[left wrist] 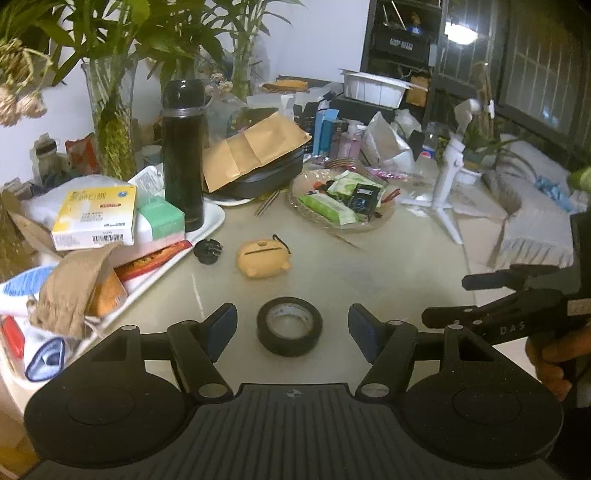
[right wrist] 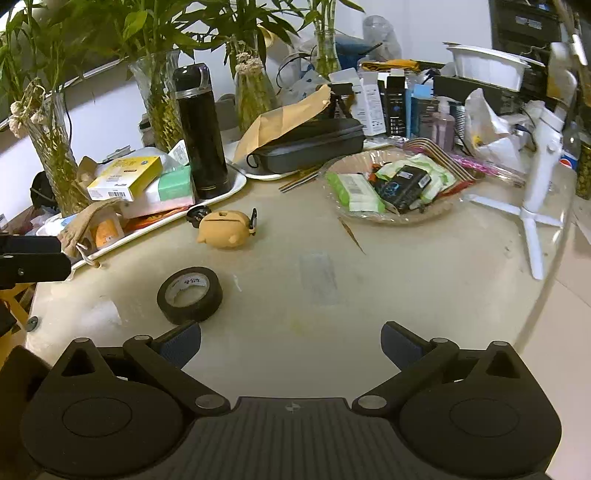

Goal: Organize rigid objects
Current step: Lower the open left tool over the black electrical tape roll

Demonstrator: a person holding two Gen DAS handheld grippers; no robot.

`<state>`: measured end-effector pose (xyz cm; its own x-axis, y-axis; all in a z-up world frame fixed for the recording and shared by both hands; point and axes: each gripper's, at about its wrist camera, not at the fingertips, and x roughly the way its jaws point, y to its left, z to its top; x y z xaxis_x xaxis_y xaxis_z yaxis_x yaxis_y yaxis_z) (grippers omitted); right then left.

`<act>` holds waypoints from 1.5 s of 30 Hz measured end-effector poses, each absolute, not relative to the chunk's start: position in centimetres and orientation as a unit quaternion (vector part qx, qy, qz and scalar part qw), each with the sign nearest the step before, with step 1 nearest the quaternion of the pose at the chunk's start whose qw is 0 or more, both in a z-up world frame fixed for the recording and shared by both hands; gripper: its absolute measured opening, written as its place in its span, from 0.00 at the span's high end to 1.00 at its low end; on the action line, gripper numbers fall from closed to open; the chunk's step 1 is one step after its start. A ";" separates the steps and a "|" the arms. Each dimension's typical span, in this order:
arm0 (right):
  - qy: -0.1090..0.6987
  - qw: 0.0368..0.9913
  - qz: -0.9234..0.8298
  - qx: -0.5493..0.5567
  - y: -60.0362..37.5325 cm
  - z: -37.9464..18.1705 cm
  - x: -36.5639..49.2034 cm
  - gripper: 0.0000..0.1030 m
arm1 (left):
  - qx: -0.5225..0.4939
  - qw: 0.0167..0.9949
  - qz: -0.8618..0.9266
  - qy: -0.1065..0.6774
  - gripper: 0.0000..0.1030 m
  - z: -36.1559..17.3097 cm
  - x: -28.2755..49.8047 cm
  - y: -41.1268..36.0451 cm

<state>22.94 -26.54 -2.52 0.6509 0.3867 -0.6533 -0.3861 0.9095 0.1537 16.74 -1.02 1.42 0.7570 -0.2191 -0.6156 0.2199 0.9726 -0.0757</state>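
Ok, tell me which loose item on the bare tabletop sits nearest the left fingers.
The black tape roll, lying flat between the open left fingers. The yellow pig-shaped case and small black mount lie farther off, by the tray.

We see dim, greenish indoor light in both views, with soft weak shadows on the pale table (left wrist: 369, 258). In the left wrist view a bright lamp glare (left wrist: 461, 33) burns out at about one o'clock, perhaps reflected in a dark window. Fisheye bending curves the table edge (right wrist: 554, 266) at three o'clock in the right wrist view, and corners fall to black. Fine print on the yellow box (left wrist: 96, 218) is soft and noisy.
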 end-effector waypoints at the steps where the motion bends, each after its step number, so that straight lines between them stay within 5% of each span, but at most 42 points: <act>1: 0.360 0.908 0.213 0.000 -26.4 -2.6 23.3 0.00 | 0.003 0.937 -0.117 0.330 0.36 1.3 17.1 -1.0; 16: 0.374 0.901 0.218 -0.023 -24.9 -4.1 27.2 0.00 | 0.042 0.907 -0.114 0.404 0.36 -2.0 22.8 -0.6; 21: 0.381 0.899 0.215 -0.027 -24.8 -4.7 28.4 0.00 | 0.072 0.886 -0.135 0.437 0.24 -3.5 23.8 -1.4; 45: 0.408 0.891 0.193 -0.042 -24.8 -6.3 31.8 0.08 | 0.132 0.832 -0.161 0.514 0.23 -6.1 29.5 -5.1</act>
<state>31.80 -24.81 -6.28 0.5921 0.3108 -0.7435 -0.3789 0.9216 0.0835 29.46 -5.10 -6.08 0.4204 -0.1311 -0.8978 0.4032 0.9134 0.0554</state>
